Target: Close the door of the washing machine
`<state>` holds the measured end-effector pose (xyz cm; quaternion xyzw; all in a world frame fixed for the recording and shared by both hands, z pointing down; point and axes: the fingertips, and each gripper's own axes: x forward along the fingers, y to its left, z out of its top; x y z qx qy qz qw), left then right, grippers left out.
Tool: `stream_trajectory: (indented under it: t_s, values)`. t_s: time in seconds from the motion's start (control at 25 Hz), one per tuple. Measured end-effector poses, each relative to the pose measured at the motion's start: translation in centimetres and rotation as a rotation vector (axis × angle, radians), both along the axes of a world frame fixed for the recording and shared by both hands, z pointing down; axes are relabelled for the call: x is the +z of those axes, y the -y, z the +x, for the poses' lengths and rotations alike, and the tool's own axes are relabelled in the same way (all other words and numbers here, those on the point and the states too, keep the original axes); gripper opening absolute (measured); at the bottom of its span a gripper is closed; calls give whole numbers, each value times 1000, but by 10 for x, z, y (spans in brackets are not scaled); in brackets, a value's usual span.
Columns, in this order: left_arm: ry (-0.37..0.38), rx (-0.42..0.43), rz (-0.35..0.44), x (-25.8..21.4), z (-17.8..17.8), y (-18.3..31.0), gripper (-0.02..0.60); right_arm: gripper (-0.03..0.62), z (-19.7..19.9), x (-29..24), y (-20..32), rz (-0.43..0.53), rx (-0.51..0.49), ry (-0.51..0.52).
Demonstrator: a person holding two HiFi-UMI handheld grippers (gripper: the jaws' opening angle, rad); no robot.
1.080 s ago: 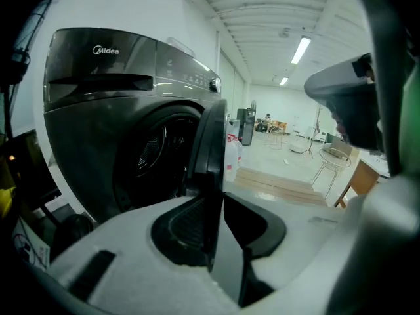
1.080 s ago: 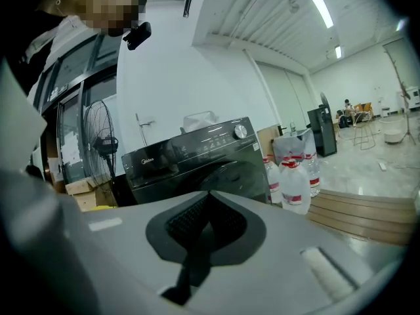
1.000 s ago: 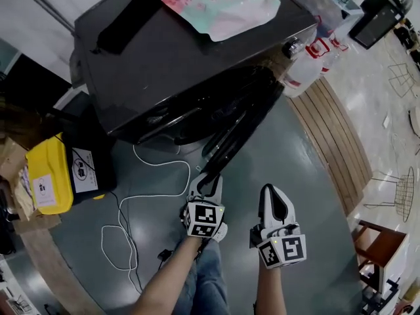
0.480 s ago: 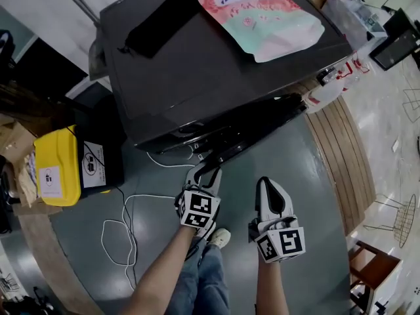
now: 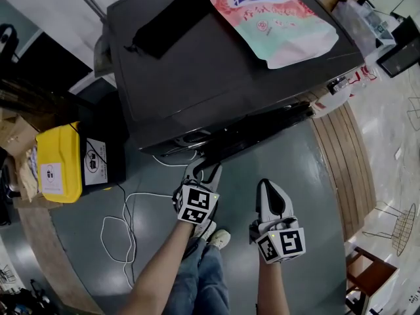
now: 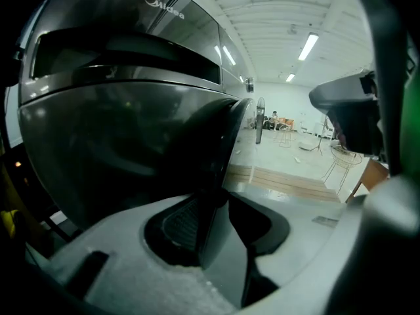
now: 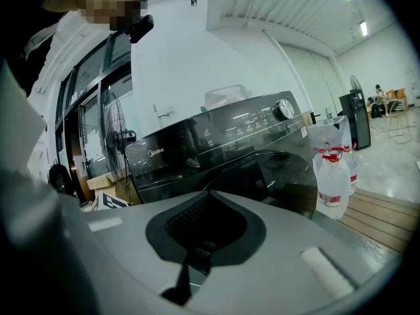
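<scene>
The dark grey washing machine [image 5: 197, 77] stands in front of me. Its round door [image 5: 262, 126] lies nearly flat against the front, with a narrow gap left. My left gripper [image 5: 202, 169] is at the door's free edge. In the left gripper view that edge [image 6: 220, 149] runs between the jaws, which are opening, with room beside it. My right gripper [image 5: 268, 188] hangs shut and empty to the right, short of the door, and points at the machine's front [image 7: 223, 143].
A pink and green detergent pouch [image 5: 275, 21] and a black flat object [image 5: 164, 25] lie on the machine's top. A yellow box [image 5: 58, 163] sits at the left, and a white cable [image 5: 125, 222] trails over the floor. Water bottles [image 7: 331, 176] stand on a wooden platform [image 5: 348, 156] at the right.
The door has swung from well open to almost against the machine's front. Both grippers have followed it toward the machine.
</scene>
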<state>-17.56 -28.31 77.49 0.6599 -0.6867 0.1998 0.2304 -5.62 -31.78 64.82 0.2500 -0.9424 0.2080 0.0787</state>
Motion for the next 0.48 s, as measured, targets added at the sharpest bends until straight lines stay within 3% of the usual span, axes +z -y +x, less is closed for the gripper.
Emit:
stream_trajectory:
  t_s: [0.48]
  values:
    - [-8,2,-1,0,0,-2,129,11,3,-4,-4,3,1,-8]
